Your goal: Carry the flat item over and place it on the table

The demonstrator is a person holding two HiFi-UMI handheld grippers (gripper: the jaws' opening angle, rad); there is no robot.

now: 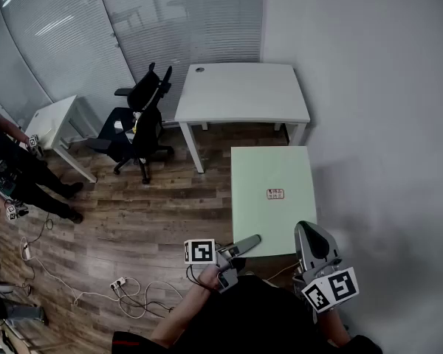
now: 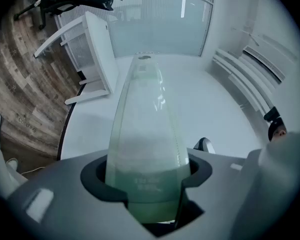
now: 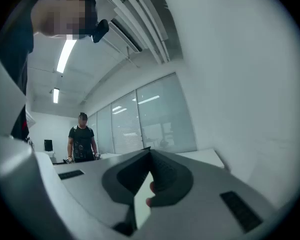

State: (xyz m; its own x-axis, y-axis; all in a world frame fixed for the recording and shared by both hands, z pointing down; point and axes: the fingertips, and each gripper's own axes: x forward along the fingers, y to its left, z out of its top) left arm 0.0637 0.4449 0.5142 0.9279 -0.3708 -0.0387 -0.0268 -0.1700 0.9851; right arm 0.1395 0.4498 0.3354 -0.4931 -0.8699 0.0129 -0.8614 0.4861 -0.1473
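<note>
Fingers of my left gripper [image 1: 251, 242] [image 2: 147, 184] are closed onto the near edge of the pale green flat board [image 1: 273, 172] [image 2: 145, 114], one finger on each face; in the left gripper view the board runs straight away from them. My right gripper [image 1: 308, 231] [image 3: 149, 184] has its fingers pinched narrow on the same near edge, which its own view shows edge-on as a thin pale sliver [image 3: 141, 206].

Between the two grips the board hangs roughly level in the air, short of the white table [image 1: 244, 87], its far edge just in front of that table's near side, not touching it. A small red-and-white label [image 1: 275, 193] sits on the board's upper face.

Wood floor [image 1: 148, 205] lies under the board and the table. A black office chair [image 1: 136, 124] stands just left of the table. Further left of the table a person in dark clothes [image 1: 15, 168] [image 3: 81, 141] stands, and loose cables [image 1: 125, 290] trail over the floor well in front of it.
</note>
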